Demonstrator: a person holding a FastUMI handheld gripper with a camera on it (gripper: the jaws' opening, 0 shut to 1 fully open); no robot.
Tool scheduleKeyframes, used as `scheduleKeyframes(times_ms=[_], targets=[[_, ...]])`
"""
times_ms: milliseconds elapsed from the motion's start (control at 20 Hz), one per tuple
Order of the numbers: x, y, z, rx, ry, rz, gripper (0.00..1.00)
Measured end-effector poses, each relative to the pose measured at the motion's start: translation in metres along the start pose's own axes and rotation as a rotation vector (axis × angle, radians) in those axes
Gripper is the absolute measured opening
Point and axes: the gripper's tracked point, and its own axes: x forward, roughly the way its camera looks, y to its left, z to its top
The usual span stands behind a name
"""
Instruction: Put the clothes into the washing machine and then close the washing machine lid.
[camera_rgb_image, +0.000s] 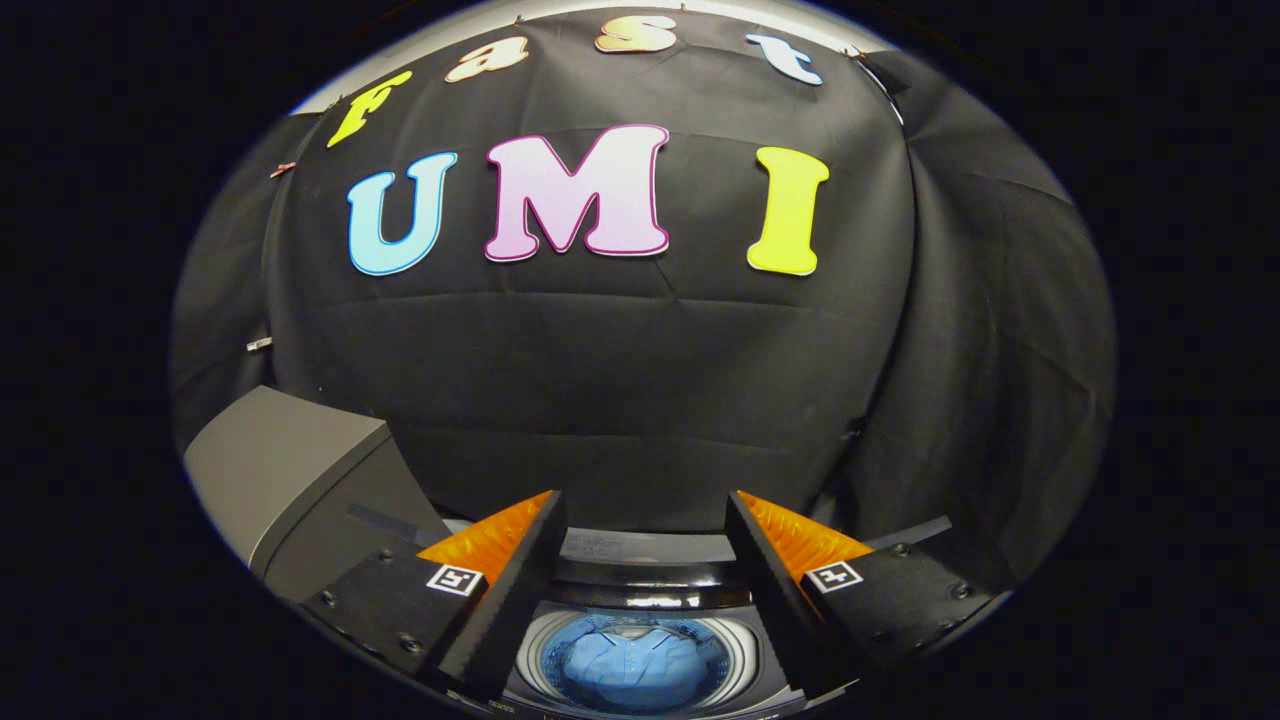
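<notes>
The washing machine (640, 590) lies below me, its top open, with the round drum rim (528, 640) showing between my fingers. A light blue garment (630, 665) lies bunched inside the drum. My gripper (645, 520) hangs above the opening, open, with a wide gap and nothing between its fingers. The far edge of the machine's top, a grey panel (640, 547), sits just beyond the fingertips. I cannot make out the lid itself.
A grey box-like unit (290, 480) stands to the left of the machine, close to my left finger. The black cloth wall (620, 380) hangs right behind the machine and wraps round on the right.
</notes>
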Motion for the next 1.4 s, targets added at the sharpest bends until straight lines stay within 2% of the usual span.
scheduleKeyframes(times_ms=[400,600,850,1050,1400], targets=[[-0.008,0.003,-0.013,-0.030,0.020,0.005,1.00],[-0.017,0.000,-0.058,-0.095,0.133,-0.024,0.99],[-0.050,0.024,-0.074,-0.088,0.120,0.018,0.99],[-0.068,0.050,-0.042,-0.074,0.027,0.067,0.99],[-0.122,0.095,0.065,0.041,-0.264,0.094,0.99]])
